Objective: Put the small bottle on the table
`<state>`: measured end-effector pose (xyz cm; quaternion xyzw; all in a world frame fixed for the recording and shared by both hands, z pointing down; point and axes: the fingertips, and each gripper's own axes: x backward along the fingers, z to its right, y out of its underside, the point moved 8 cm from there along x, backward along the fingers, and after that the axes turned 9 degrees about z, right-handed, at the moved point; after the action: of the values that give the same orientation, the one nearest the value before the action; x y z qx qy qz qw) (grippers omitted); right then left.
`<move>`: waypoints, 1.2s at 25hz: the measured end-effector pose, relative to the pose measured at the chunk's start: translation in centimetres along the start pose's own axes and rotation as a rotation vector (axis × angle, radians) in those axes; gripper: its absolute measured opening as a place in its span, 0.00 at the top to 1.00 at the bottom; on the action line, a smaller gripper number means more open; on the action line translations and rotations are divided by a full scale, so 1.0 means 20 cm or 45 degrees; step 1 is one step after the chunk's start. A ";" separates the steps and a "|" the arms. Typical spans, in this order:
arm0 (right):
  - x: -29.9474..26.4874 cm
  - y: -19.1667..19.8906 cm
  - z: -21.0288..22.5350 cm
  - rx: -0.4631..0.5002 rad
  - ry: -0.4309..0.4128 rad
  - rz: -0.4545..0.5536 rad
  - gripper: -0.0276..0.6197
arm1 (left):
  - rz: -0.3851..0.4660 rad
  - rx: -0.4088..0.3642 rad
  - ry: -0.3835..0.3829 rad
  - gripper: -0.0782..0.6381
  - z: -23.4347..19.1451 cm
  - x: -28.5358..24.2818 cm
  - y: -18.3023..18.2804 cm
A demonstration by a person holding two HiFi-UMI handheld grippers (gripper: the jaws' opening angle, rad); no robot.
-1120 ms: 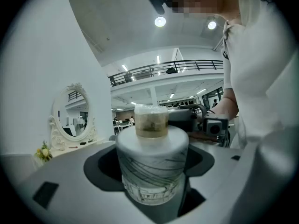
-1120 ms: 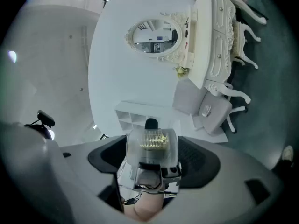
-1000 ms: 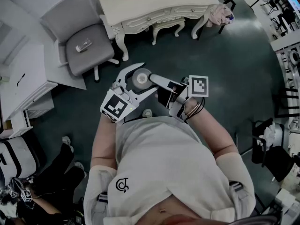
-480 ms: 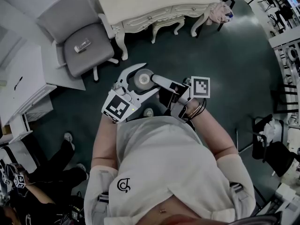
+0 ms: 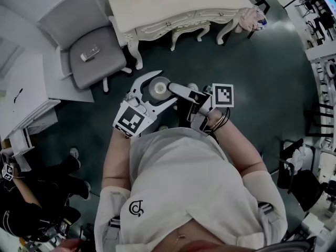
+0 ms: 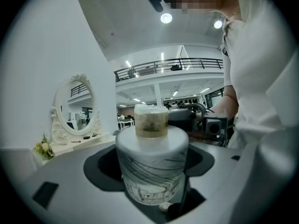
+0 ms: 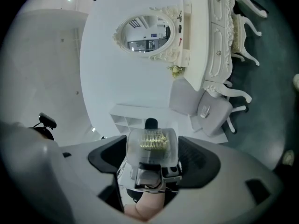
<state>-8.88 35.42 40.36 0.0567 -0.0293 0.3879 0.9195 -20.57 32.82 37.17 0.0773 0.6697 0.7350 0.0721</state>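
**Grippers hold their spot; a bystander shifts**

Neither tool has moved since a second ago. Only the bystander in dark clothes (image 5: 31, 209) has drawn lower toward the bottom-left corner.

Head view: the left gripper (image 5: 164, 87) and right gripper (image 5: 173, 88) meet in front of the wearer's chest, above the dark floor. The small bottle (image 5: 156, 89) sits between the left jaws, well apart from the white table (image 5: 178, 1) at the top of the view. A grey chair (image 5: 97, 54) stands just beside that table.

Left gripper view: the jaws are clamped on the bottle's white, dark-veined body, which stands upright in the frame. Its translucent cap (image 6: 151, 121) is on top, with the other tool right behind it. An oval mirror (image 6: 74, 104) shows at the left.

Right gripper view: the dark pads press on either side of the cap, so this tool grips the bottle by its top. The table, chair and mirror appear turned sideways beyond.
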 end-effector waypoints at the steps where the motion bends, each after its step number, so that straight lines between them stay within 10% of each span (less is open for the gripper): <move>1: -0.03 -0.07 0.02 0.003 -0.005 -0.018 0.42 | -0.005 -0.003 -0.017 0.40 -0.06 -0.04 0.02; 17: -0.22 -1.59 0.13 0.023 -0.030 -0.291 0.42 | -0.020 -0.028 -0.298 0.40 -0.90 -1.19 0.10; 30: -0.42 -2.10 0.32 -0.060 -0.032 -0.404 0.42 | -0.103 -0.002 -0.414 0.40 -1.30 -1.51 0.25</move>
<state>15.27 -0.45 42.44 0.0438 -0.0406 0.2362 0.9699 3.52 0.67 39.19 0.1682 0.6512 0.7100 0.2089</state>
